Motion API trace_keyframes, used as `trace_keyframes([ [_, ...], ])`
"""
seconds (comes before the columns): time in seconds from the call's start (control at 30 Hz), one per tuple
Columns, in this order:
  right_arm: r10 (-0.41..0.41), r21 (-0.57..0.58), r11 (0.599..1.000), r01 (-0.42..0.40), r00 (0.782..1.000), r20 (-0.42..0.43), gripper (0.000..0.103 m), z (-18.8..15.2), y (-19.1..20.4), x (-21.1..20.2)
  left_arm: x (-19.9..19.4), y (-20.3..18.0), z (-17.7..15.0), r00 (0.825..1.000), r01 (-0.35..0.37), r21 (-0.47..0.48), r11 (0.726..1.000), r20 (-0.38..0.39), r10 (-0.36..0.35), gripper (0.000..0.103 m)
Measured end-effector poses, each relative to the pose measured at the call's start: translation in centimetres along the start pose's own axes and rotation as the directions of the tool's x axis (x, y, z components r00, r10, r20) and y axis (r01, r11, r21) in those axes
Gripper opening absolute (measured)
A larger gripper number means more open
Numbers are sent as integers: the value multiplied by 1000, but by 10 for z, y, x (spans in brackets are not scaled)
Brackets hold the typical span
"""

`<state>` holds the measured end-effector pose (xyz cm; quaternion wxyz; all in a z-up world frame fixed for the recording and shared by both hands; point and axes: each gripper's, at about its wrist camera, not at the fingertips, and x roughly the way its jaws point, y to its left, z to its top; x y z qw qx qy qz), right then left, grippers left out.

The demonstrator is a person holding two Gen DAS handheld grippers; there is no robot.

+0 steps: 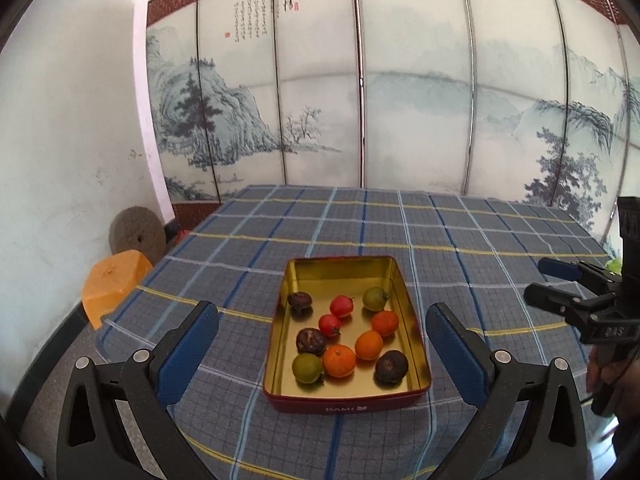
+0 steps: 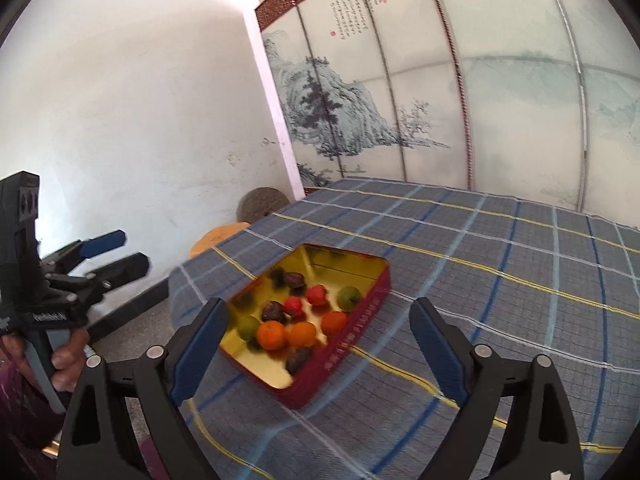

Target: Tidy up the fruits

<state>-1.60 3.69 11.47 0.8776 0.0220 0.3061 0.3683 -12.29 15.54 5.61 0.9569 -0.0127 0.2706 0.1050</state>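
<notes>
both grippers (image 1: 322, 344) (image 2: 318, 344) spread wide, empty; tin (image 1: 348, 400): 3 oranges (image 1: 339, 361), 2 red, 2 green, 3 brown.

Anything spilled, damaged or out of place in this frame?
Nothing spilled: all ten fruits lie loose inside the tin, which sits flat on the plaid cloth. Only oddity: the three dark fruits look wrinkled, possibly dried or spoiled. Both tools, left and right, are open and empty.

Gold-lined red tin (image 1: 400, 276) on blue plaid tablecloth (image 1: 480, 240)

white plaster wall (image 1: 72, 128), painted landscape folding screen (image 1: 400, 92), blue plaid tablecloth (image 1: 400, 232), orange plastic stool (image 1: 114, 284), round stone disc (image 1: 137, 236)
</notes>
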Motion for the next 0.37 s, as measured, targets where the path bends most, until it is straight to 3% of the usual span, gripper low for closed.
trace_keyframes([
  [0.1, -81, 33, 996, 82, 996, -48, 94, -10, -46, 0, 13, -5, 2, 1000, -2, 2, 1000, -29, 2, 103],
  [0.2, -216, 51, 973, 224, 967, -136, 95, -22, -106, 1, 22, -13, 6, 999, -12, 15, 1000, -41, 13, 103],
  [0.27, -288, 72, 949, 308, 934, -210, 95, -30, -148, 3, 28, -18, 8, 999, -21, 32, 999, -46, 22, 103],
  [0.33, -368, 79, 910, 406, 882, -294, 95, -40, -192, 6, 33, -24, 11, 998, -31, 46, 998, -53, 34, 103],
  [0.37, -382, 82, 901, 426, 869, -314, 95, -43, -205, 7, 35, -28, 12, 998, -43, 54, 998, -51, 45, 103],
])
